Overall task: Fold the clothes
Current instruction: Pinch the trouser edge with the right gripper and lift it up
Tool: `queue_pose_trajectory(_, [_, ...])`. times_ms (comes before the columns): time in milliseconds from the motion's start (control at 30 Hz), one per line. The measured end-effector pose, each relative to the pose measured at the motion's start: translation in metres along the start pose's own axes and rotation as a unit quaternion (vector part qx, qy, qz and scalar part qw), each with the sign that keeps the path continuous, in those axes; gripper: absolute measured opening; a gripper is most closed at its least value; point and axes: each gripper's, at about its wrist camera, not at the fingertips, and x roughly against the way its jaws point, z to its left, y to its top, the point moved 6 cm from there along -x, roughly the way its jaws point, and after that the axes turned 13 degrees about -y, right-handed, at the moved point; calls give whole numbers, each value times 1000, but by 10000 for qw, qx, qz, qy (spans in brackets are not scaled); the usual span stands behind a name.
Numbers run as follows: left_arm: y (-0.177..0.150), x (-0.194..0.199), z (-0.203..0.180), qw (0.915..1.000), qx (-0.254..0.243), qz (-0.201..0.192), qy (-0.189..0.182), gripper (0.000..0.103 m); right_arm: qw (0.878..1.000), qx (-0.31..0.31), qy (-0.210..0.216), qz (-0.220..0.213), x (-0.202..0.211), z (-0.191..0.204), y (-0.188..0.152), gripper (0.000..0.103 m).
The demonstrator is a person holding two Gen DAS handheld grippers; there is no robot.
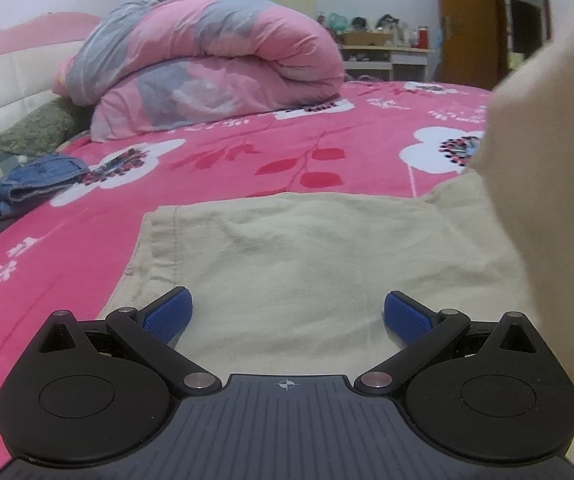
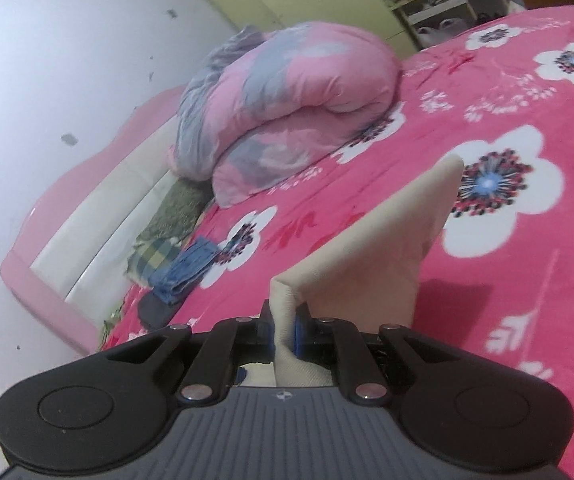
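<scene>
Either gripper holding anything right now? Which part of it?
The right gripper is shut on the beige garment, pinching a folded edge and lifting it off the bed. The left gripper is open, holding nothing, over the garment's flat part.

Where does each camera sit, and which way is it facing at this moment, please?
Left wrist: on the left gripper, low over the flat beige garment, jaws open, facing the headboard.
Right wrist: on the right gripper, raised and tilted, shut on a lifted fold of that garment.
Shared: pink quilt, folded jeans, floral bedspread.
</scene>
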Motion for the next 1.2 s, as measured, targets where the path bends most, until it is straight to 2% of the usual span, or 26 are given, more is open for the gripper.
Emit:
queue_pose_trajectory(167, [17,35,19,9985,238,-478,-73,103,9998,185,90,22,2,17,-5,10])
queue_pose_trajectory(433, [62,-37,-15,9974,-322,286,-585,103,9994,51,324,-83,17,18,-15,10])
queue_pose_trajectory(633, [57,-101,-32,9927,-532,1017,-372,103,9980,-52,617,-132,23,15,-20,10])
queue_pose_trajectory(700, [59,-97,-28,9925,-473,1039,-444,103,9976,-136,663,-120,21,10,-21,10])
queue_pose_trajectory(800, [61,-73,-21,9953,-318,702,-595,103,9960,-348,810,-115,21,2,-20,10])
queue_pose_trajectory(867, [51,-61,-23,9937,-515,685,-725,103,9959,-403,801,-126,20,-2,-19,10])
queue_pose_trajectory(900, [44,-58,-25,9923,-684,776,-684,103,9960,-412,789,-127,20,-2,-18,10])
queue_pose_trajectory(967, [33,-42,-20,9932,-771,675,-554,103,9959,-410,801,-109,18,-1,-17,10])
queue_pose_trajectory(1100, [25,7,14,9976,-17,269,-644,103,9954,-251,923,11,7,18,-18,10])
queue_pose_trajectory(1200, [19,45,43,9983,372,-38,-450,103,9941,-65,1066,199,-11,40,-21,10])
